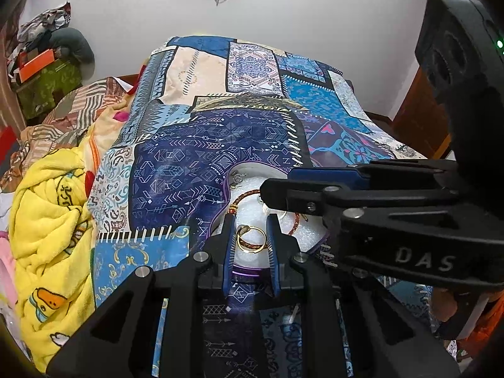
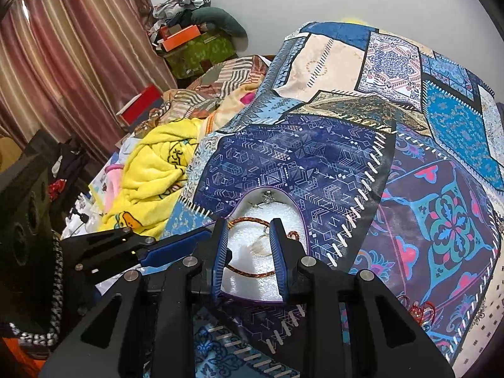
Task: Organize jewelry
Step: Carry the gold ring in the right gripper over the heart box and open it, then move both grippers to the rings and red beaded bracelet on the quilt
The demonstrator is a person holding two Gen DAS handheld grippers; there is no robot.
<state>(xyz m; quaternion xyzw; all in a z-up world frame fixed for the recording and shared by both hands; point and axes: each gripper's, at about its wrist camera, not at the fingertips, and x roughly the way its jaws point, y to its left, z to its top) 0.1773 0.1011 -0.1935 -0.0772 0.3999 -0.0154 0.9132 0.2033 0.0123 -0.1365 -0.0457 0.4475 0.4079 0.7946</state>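
Note:
A heart-shaped tray [image 1: 249, 260] with white foam lining and a purple rim lies on the patterned bedspread; in the right wrist view it shows as well [image 2: 252, 286]. On the foam lie a gold bangle [image 1: 251, 240], a braided red-brown cord bracelet [image 1: 244, 194] [image 2: 249, 272] and small silver pieces [image 2: 267, 200] at the far end. My left gripper [image 1: 251, 222] is open, its blue fingers either side of the gold bangle. My right gripper [image 2: 249, 223] is open above the foam; it crosses in from the right in the left wrist view [image 1: 277, 193].
A blue patchwork bedspread [image 1: 220, 119] covers the bed. A yellow blanket [image 1: 47, 208] lies bunched at the left. A red beaded piece [image 2: 420, 312] lies on the spread at the right. Boxes and clothes [image 2: 189, 41] pile by the wall, next to a curtain [image 2: 63, 63].

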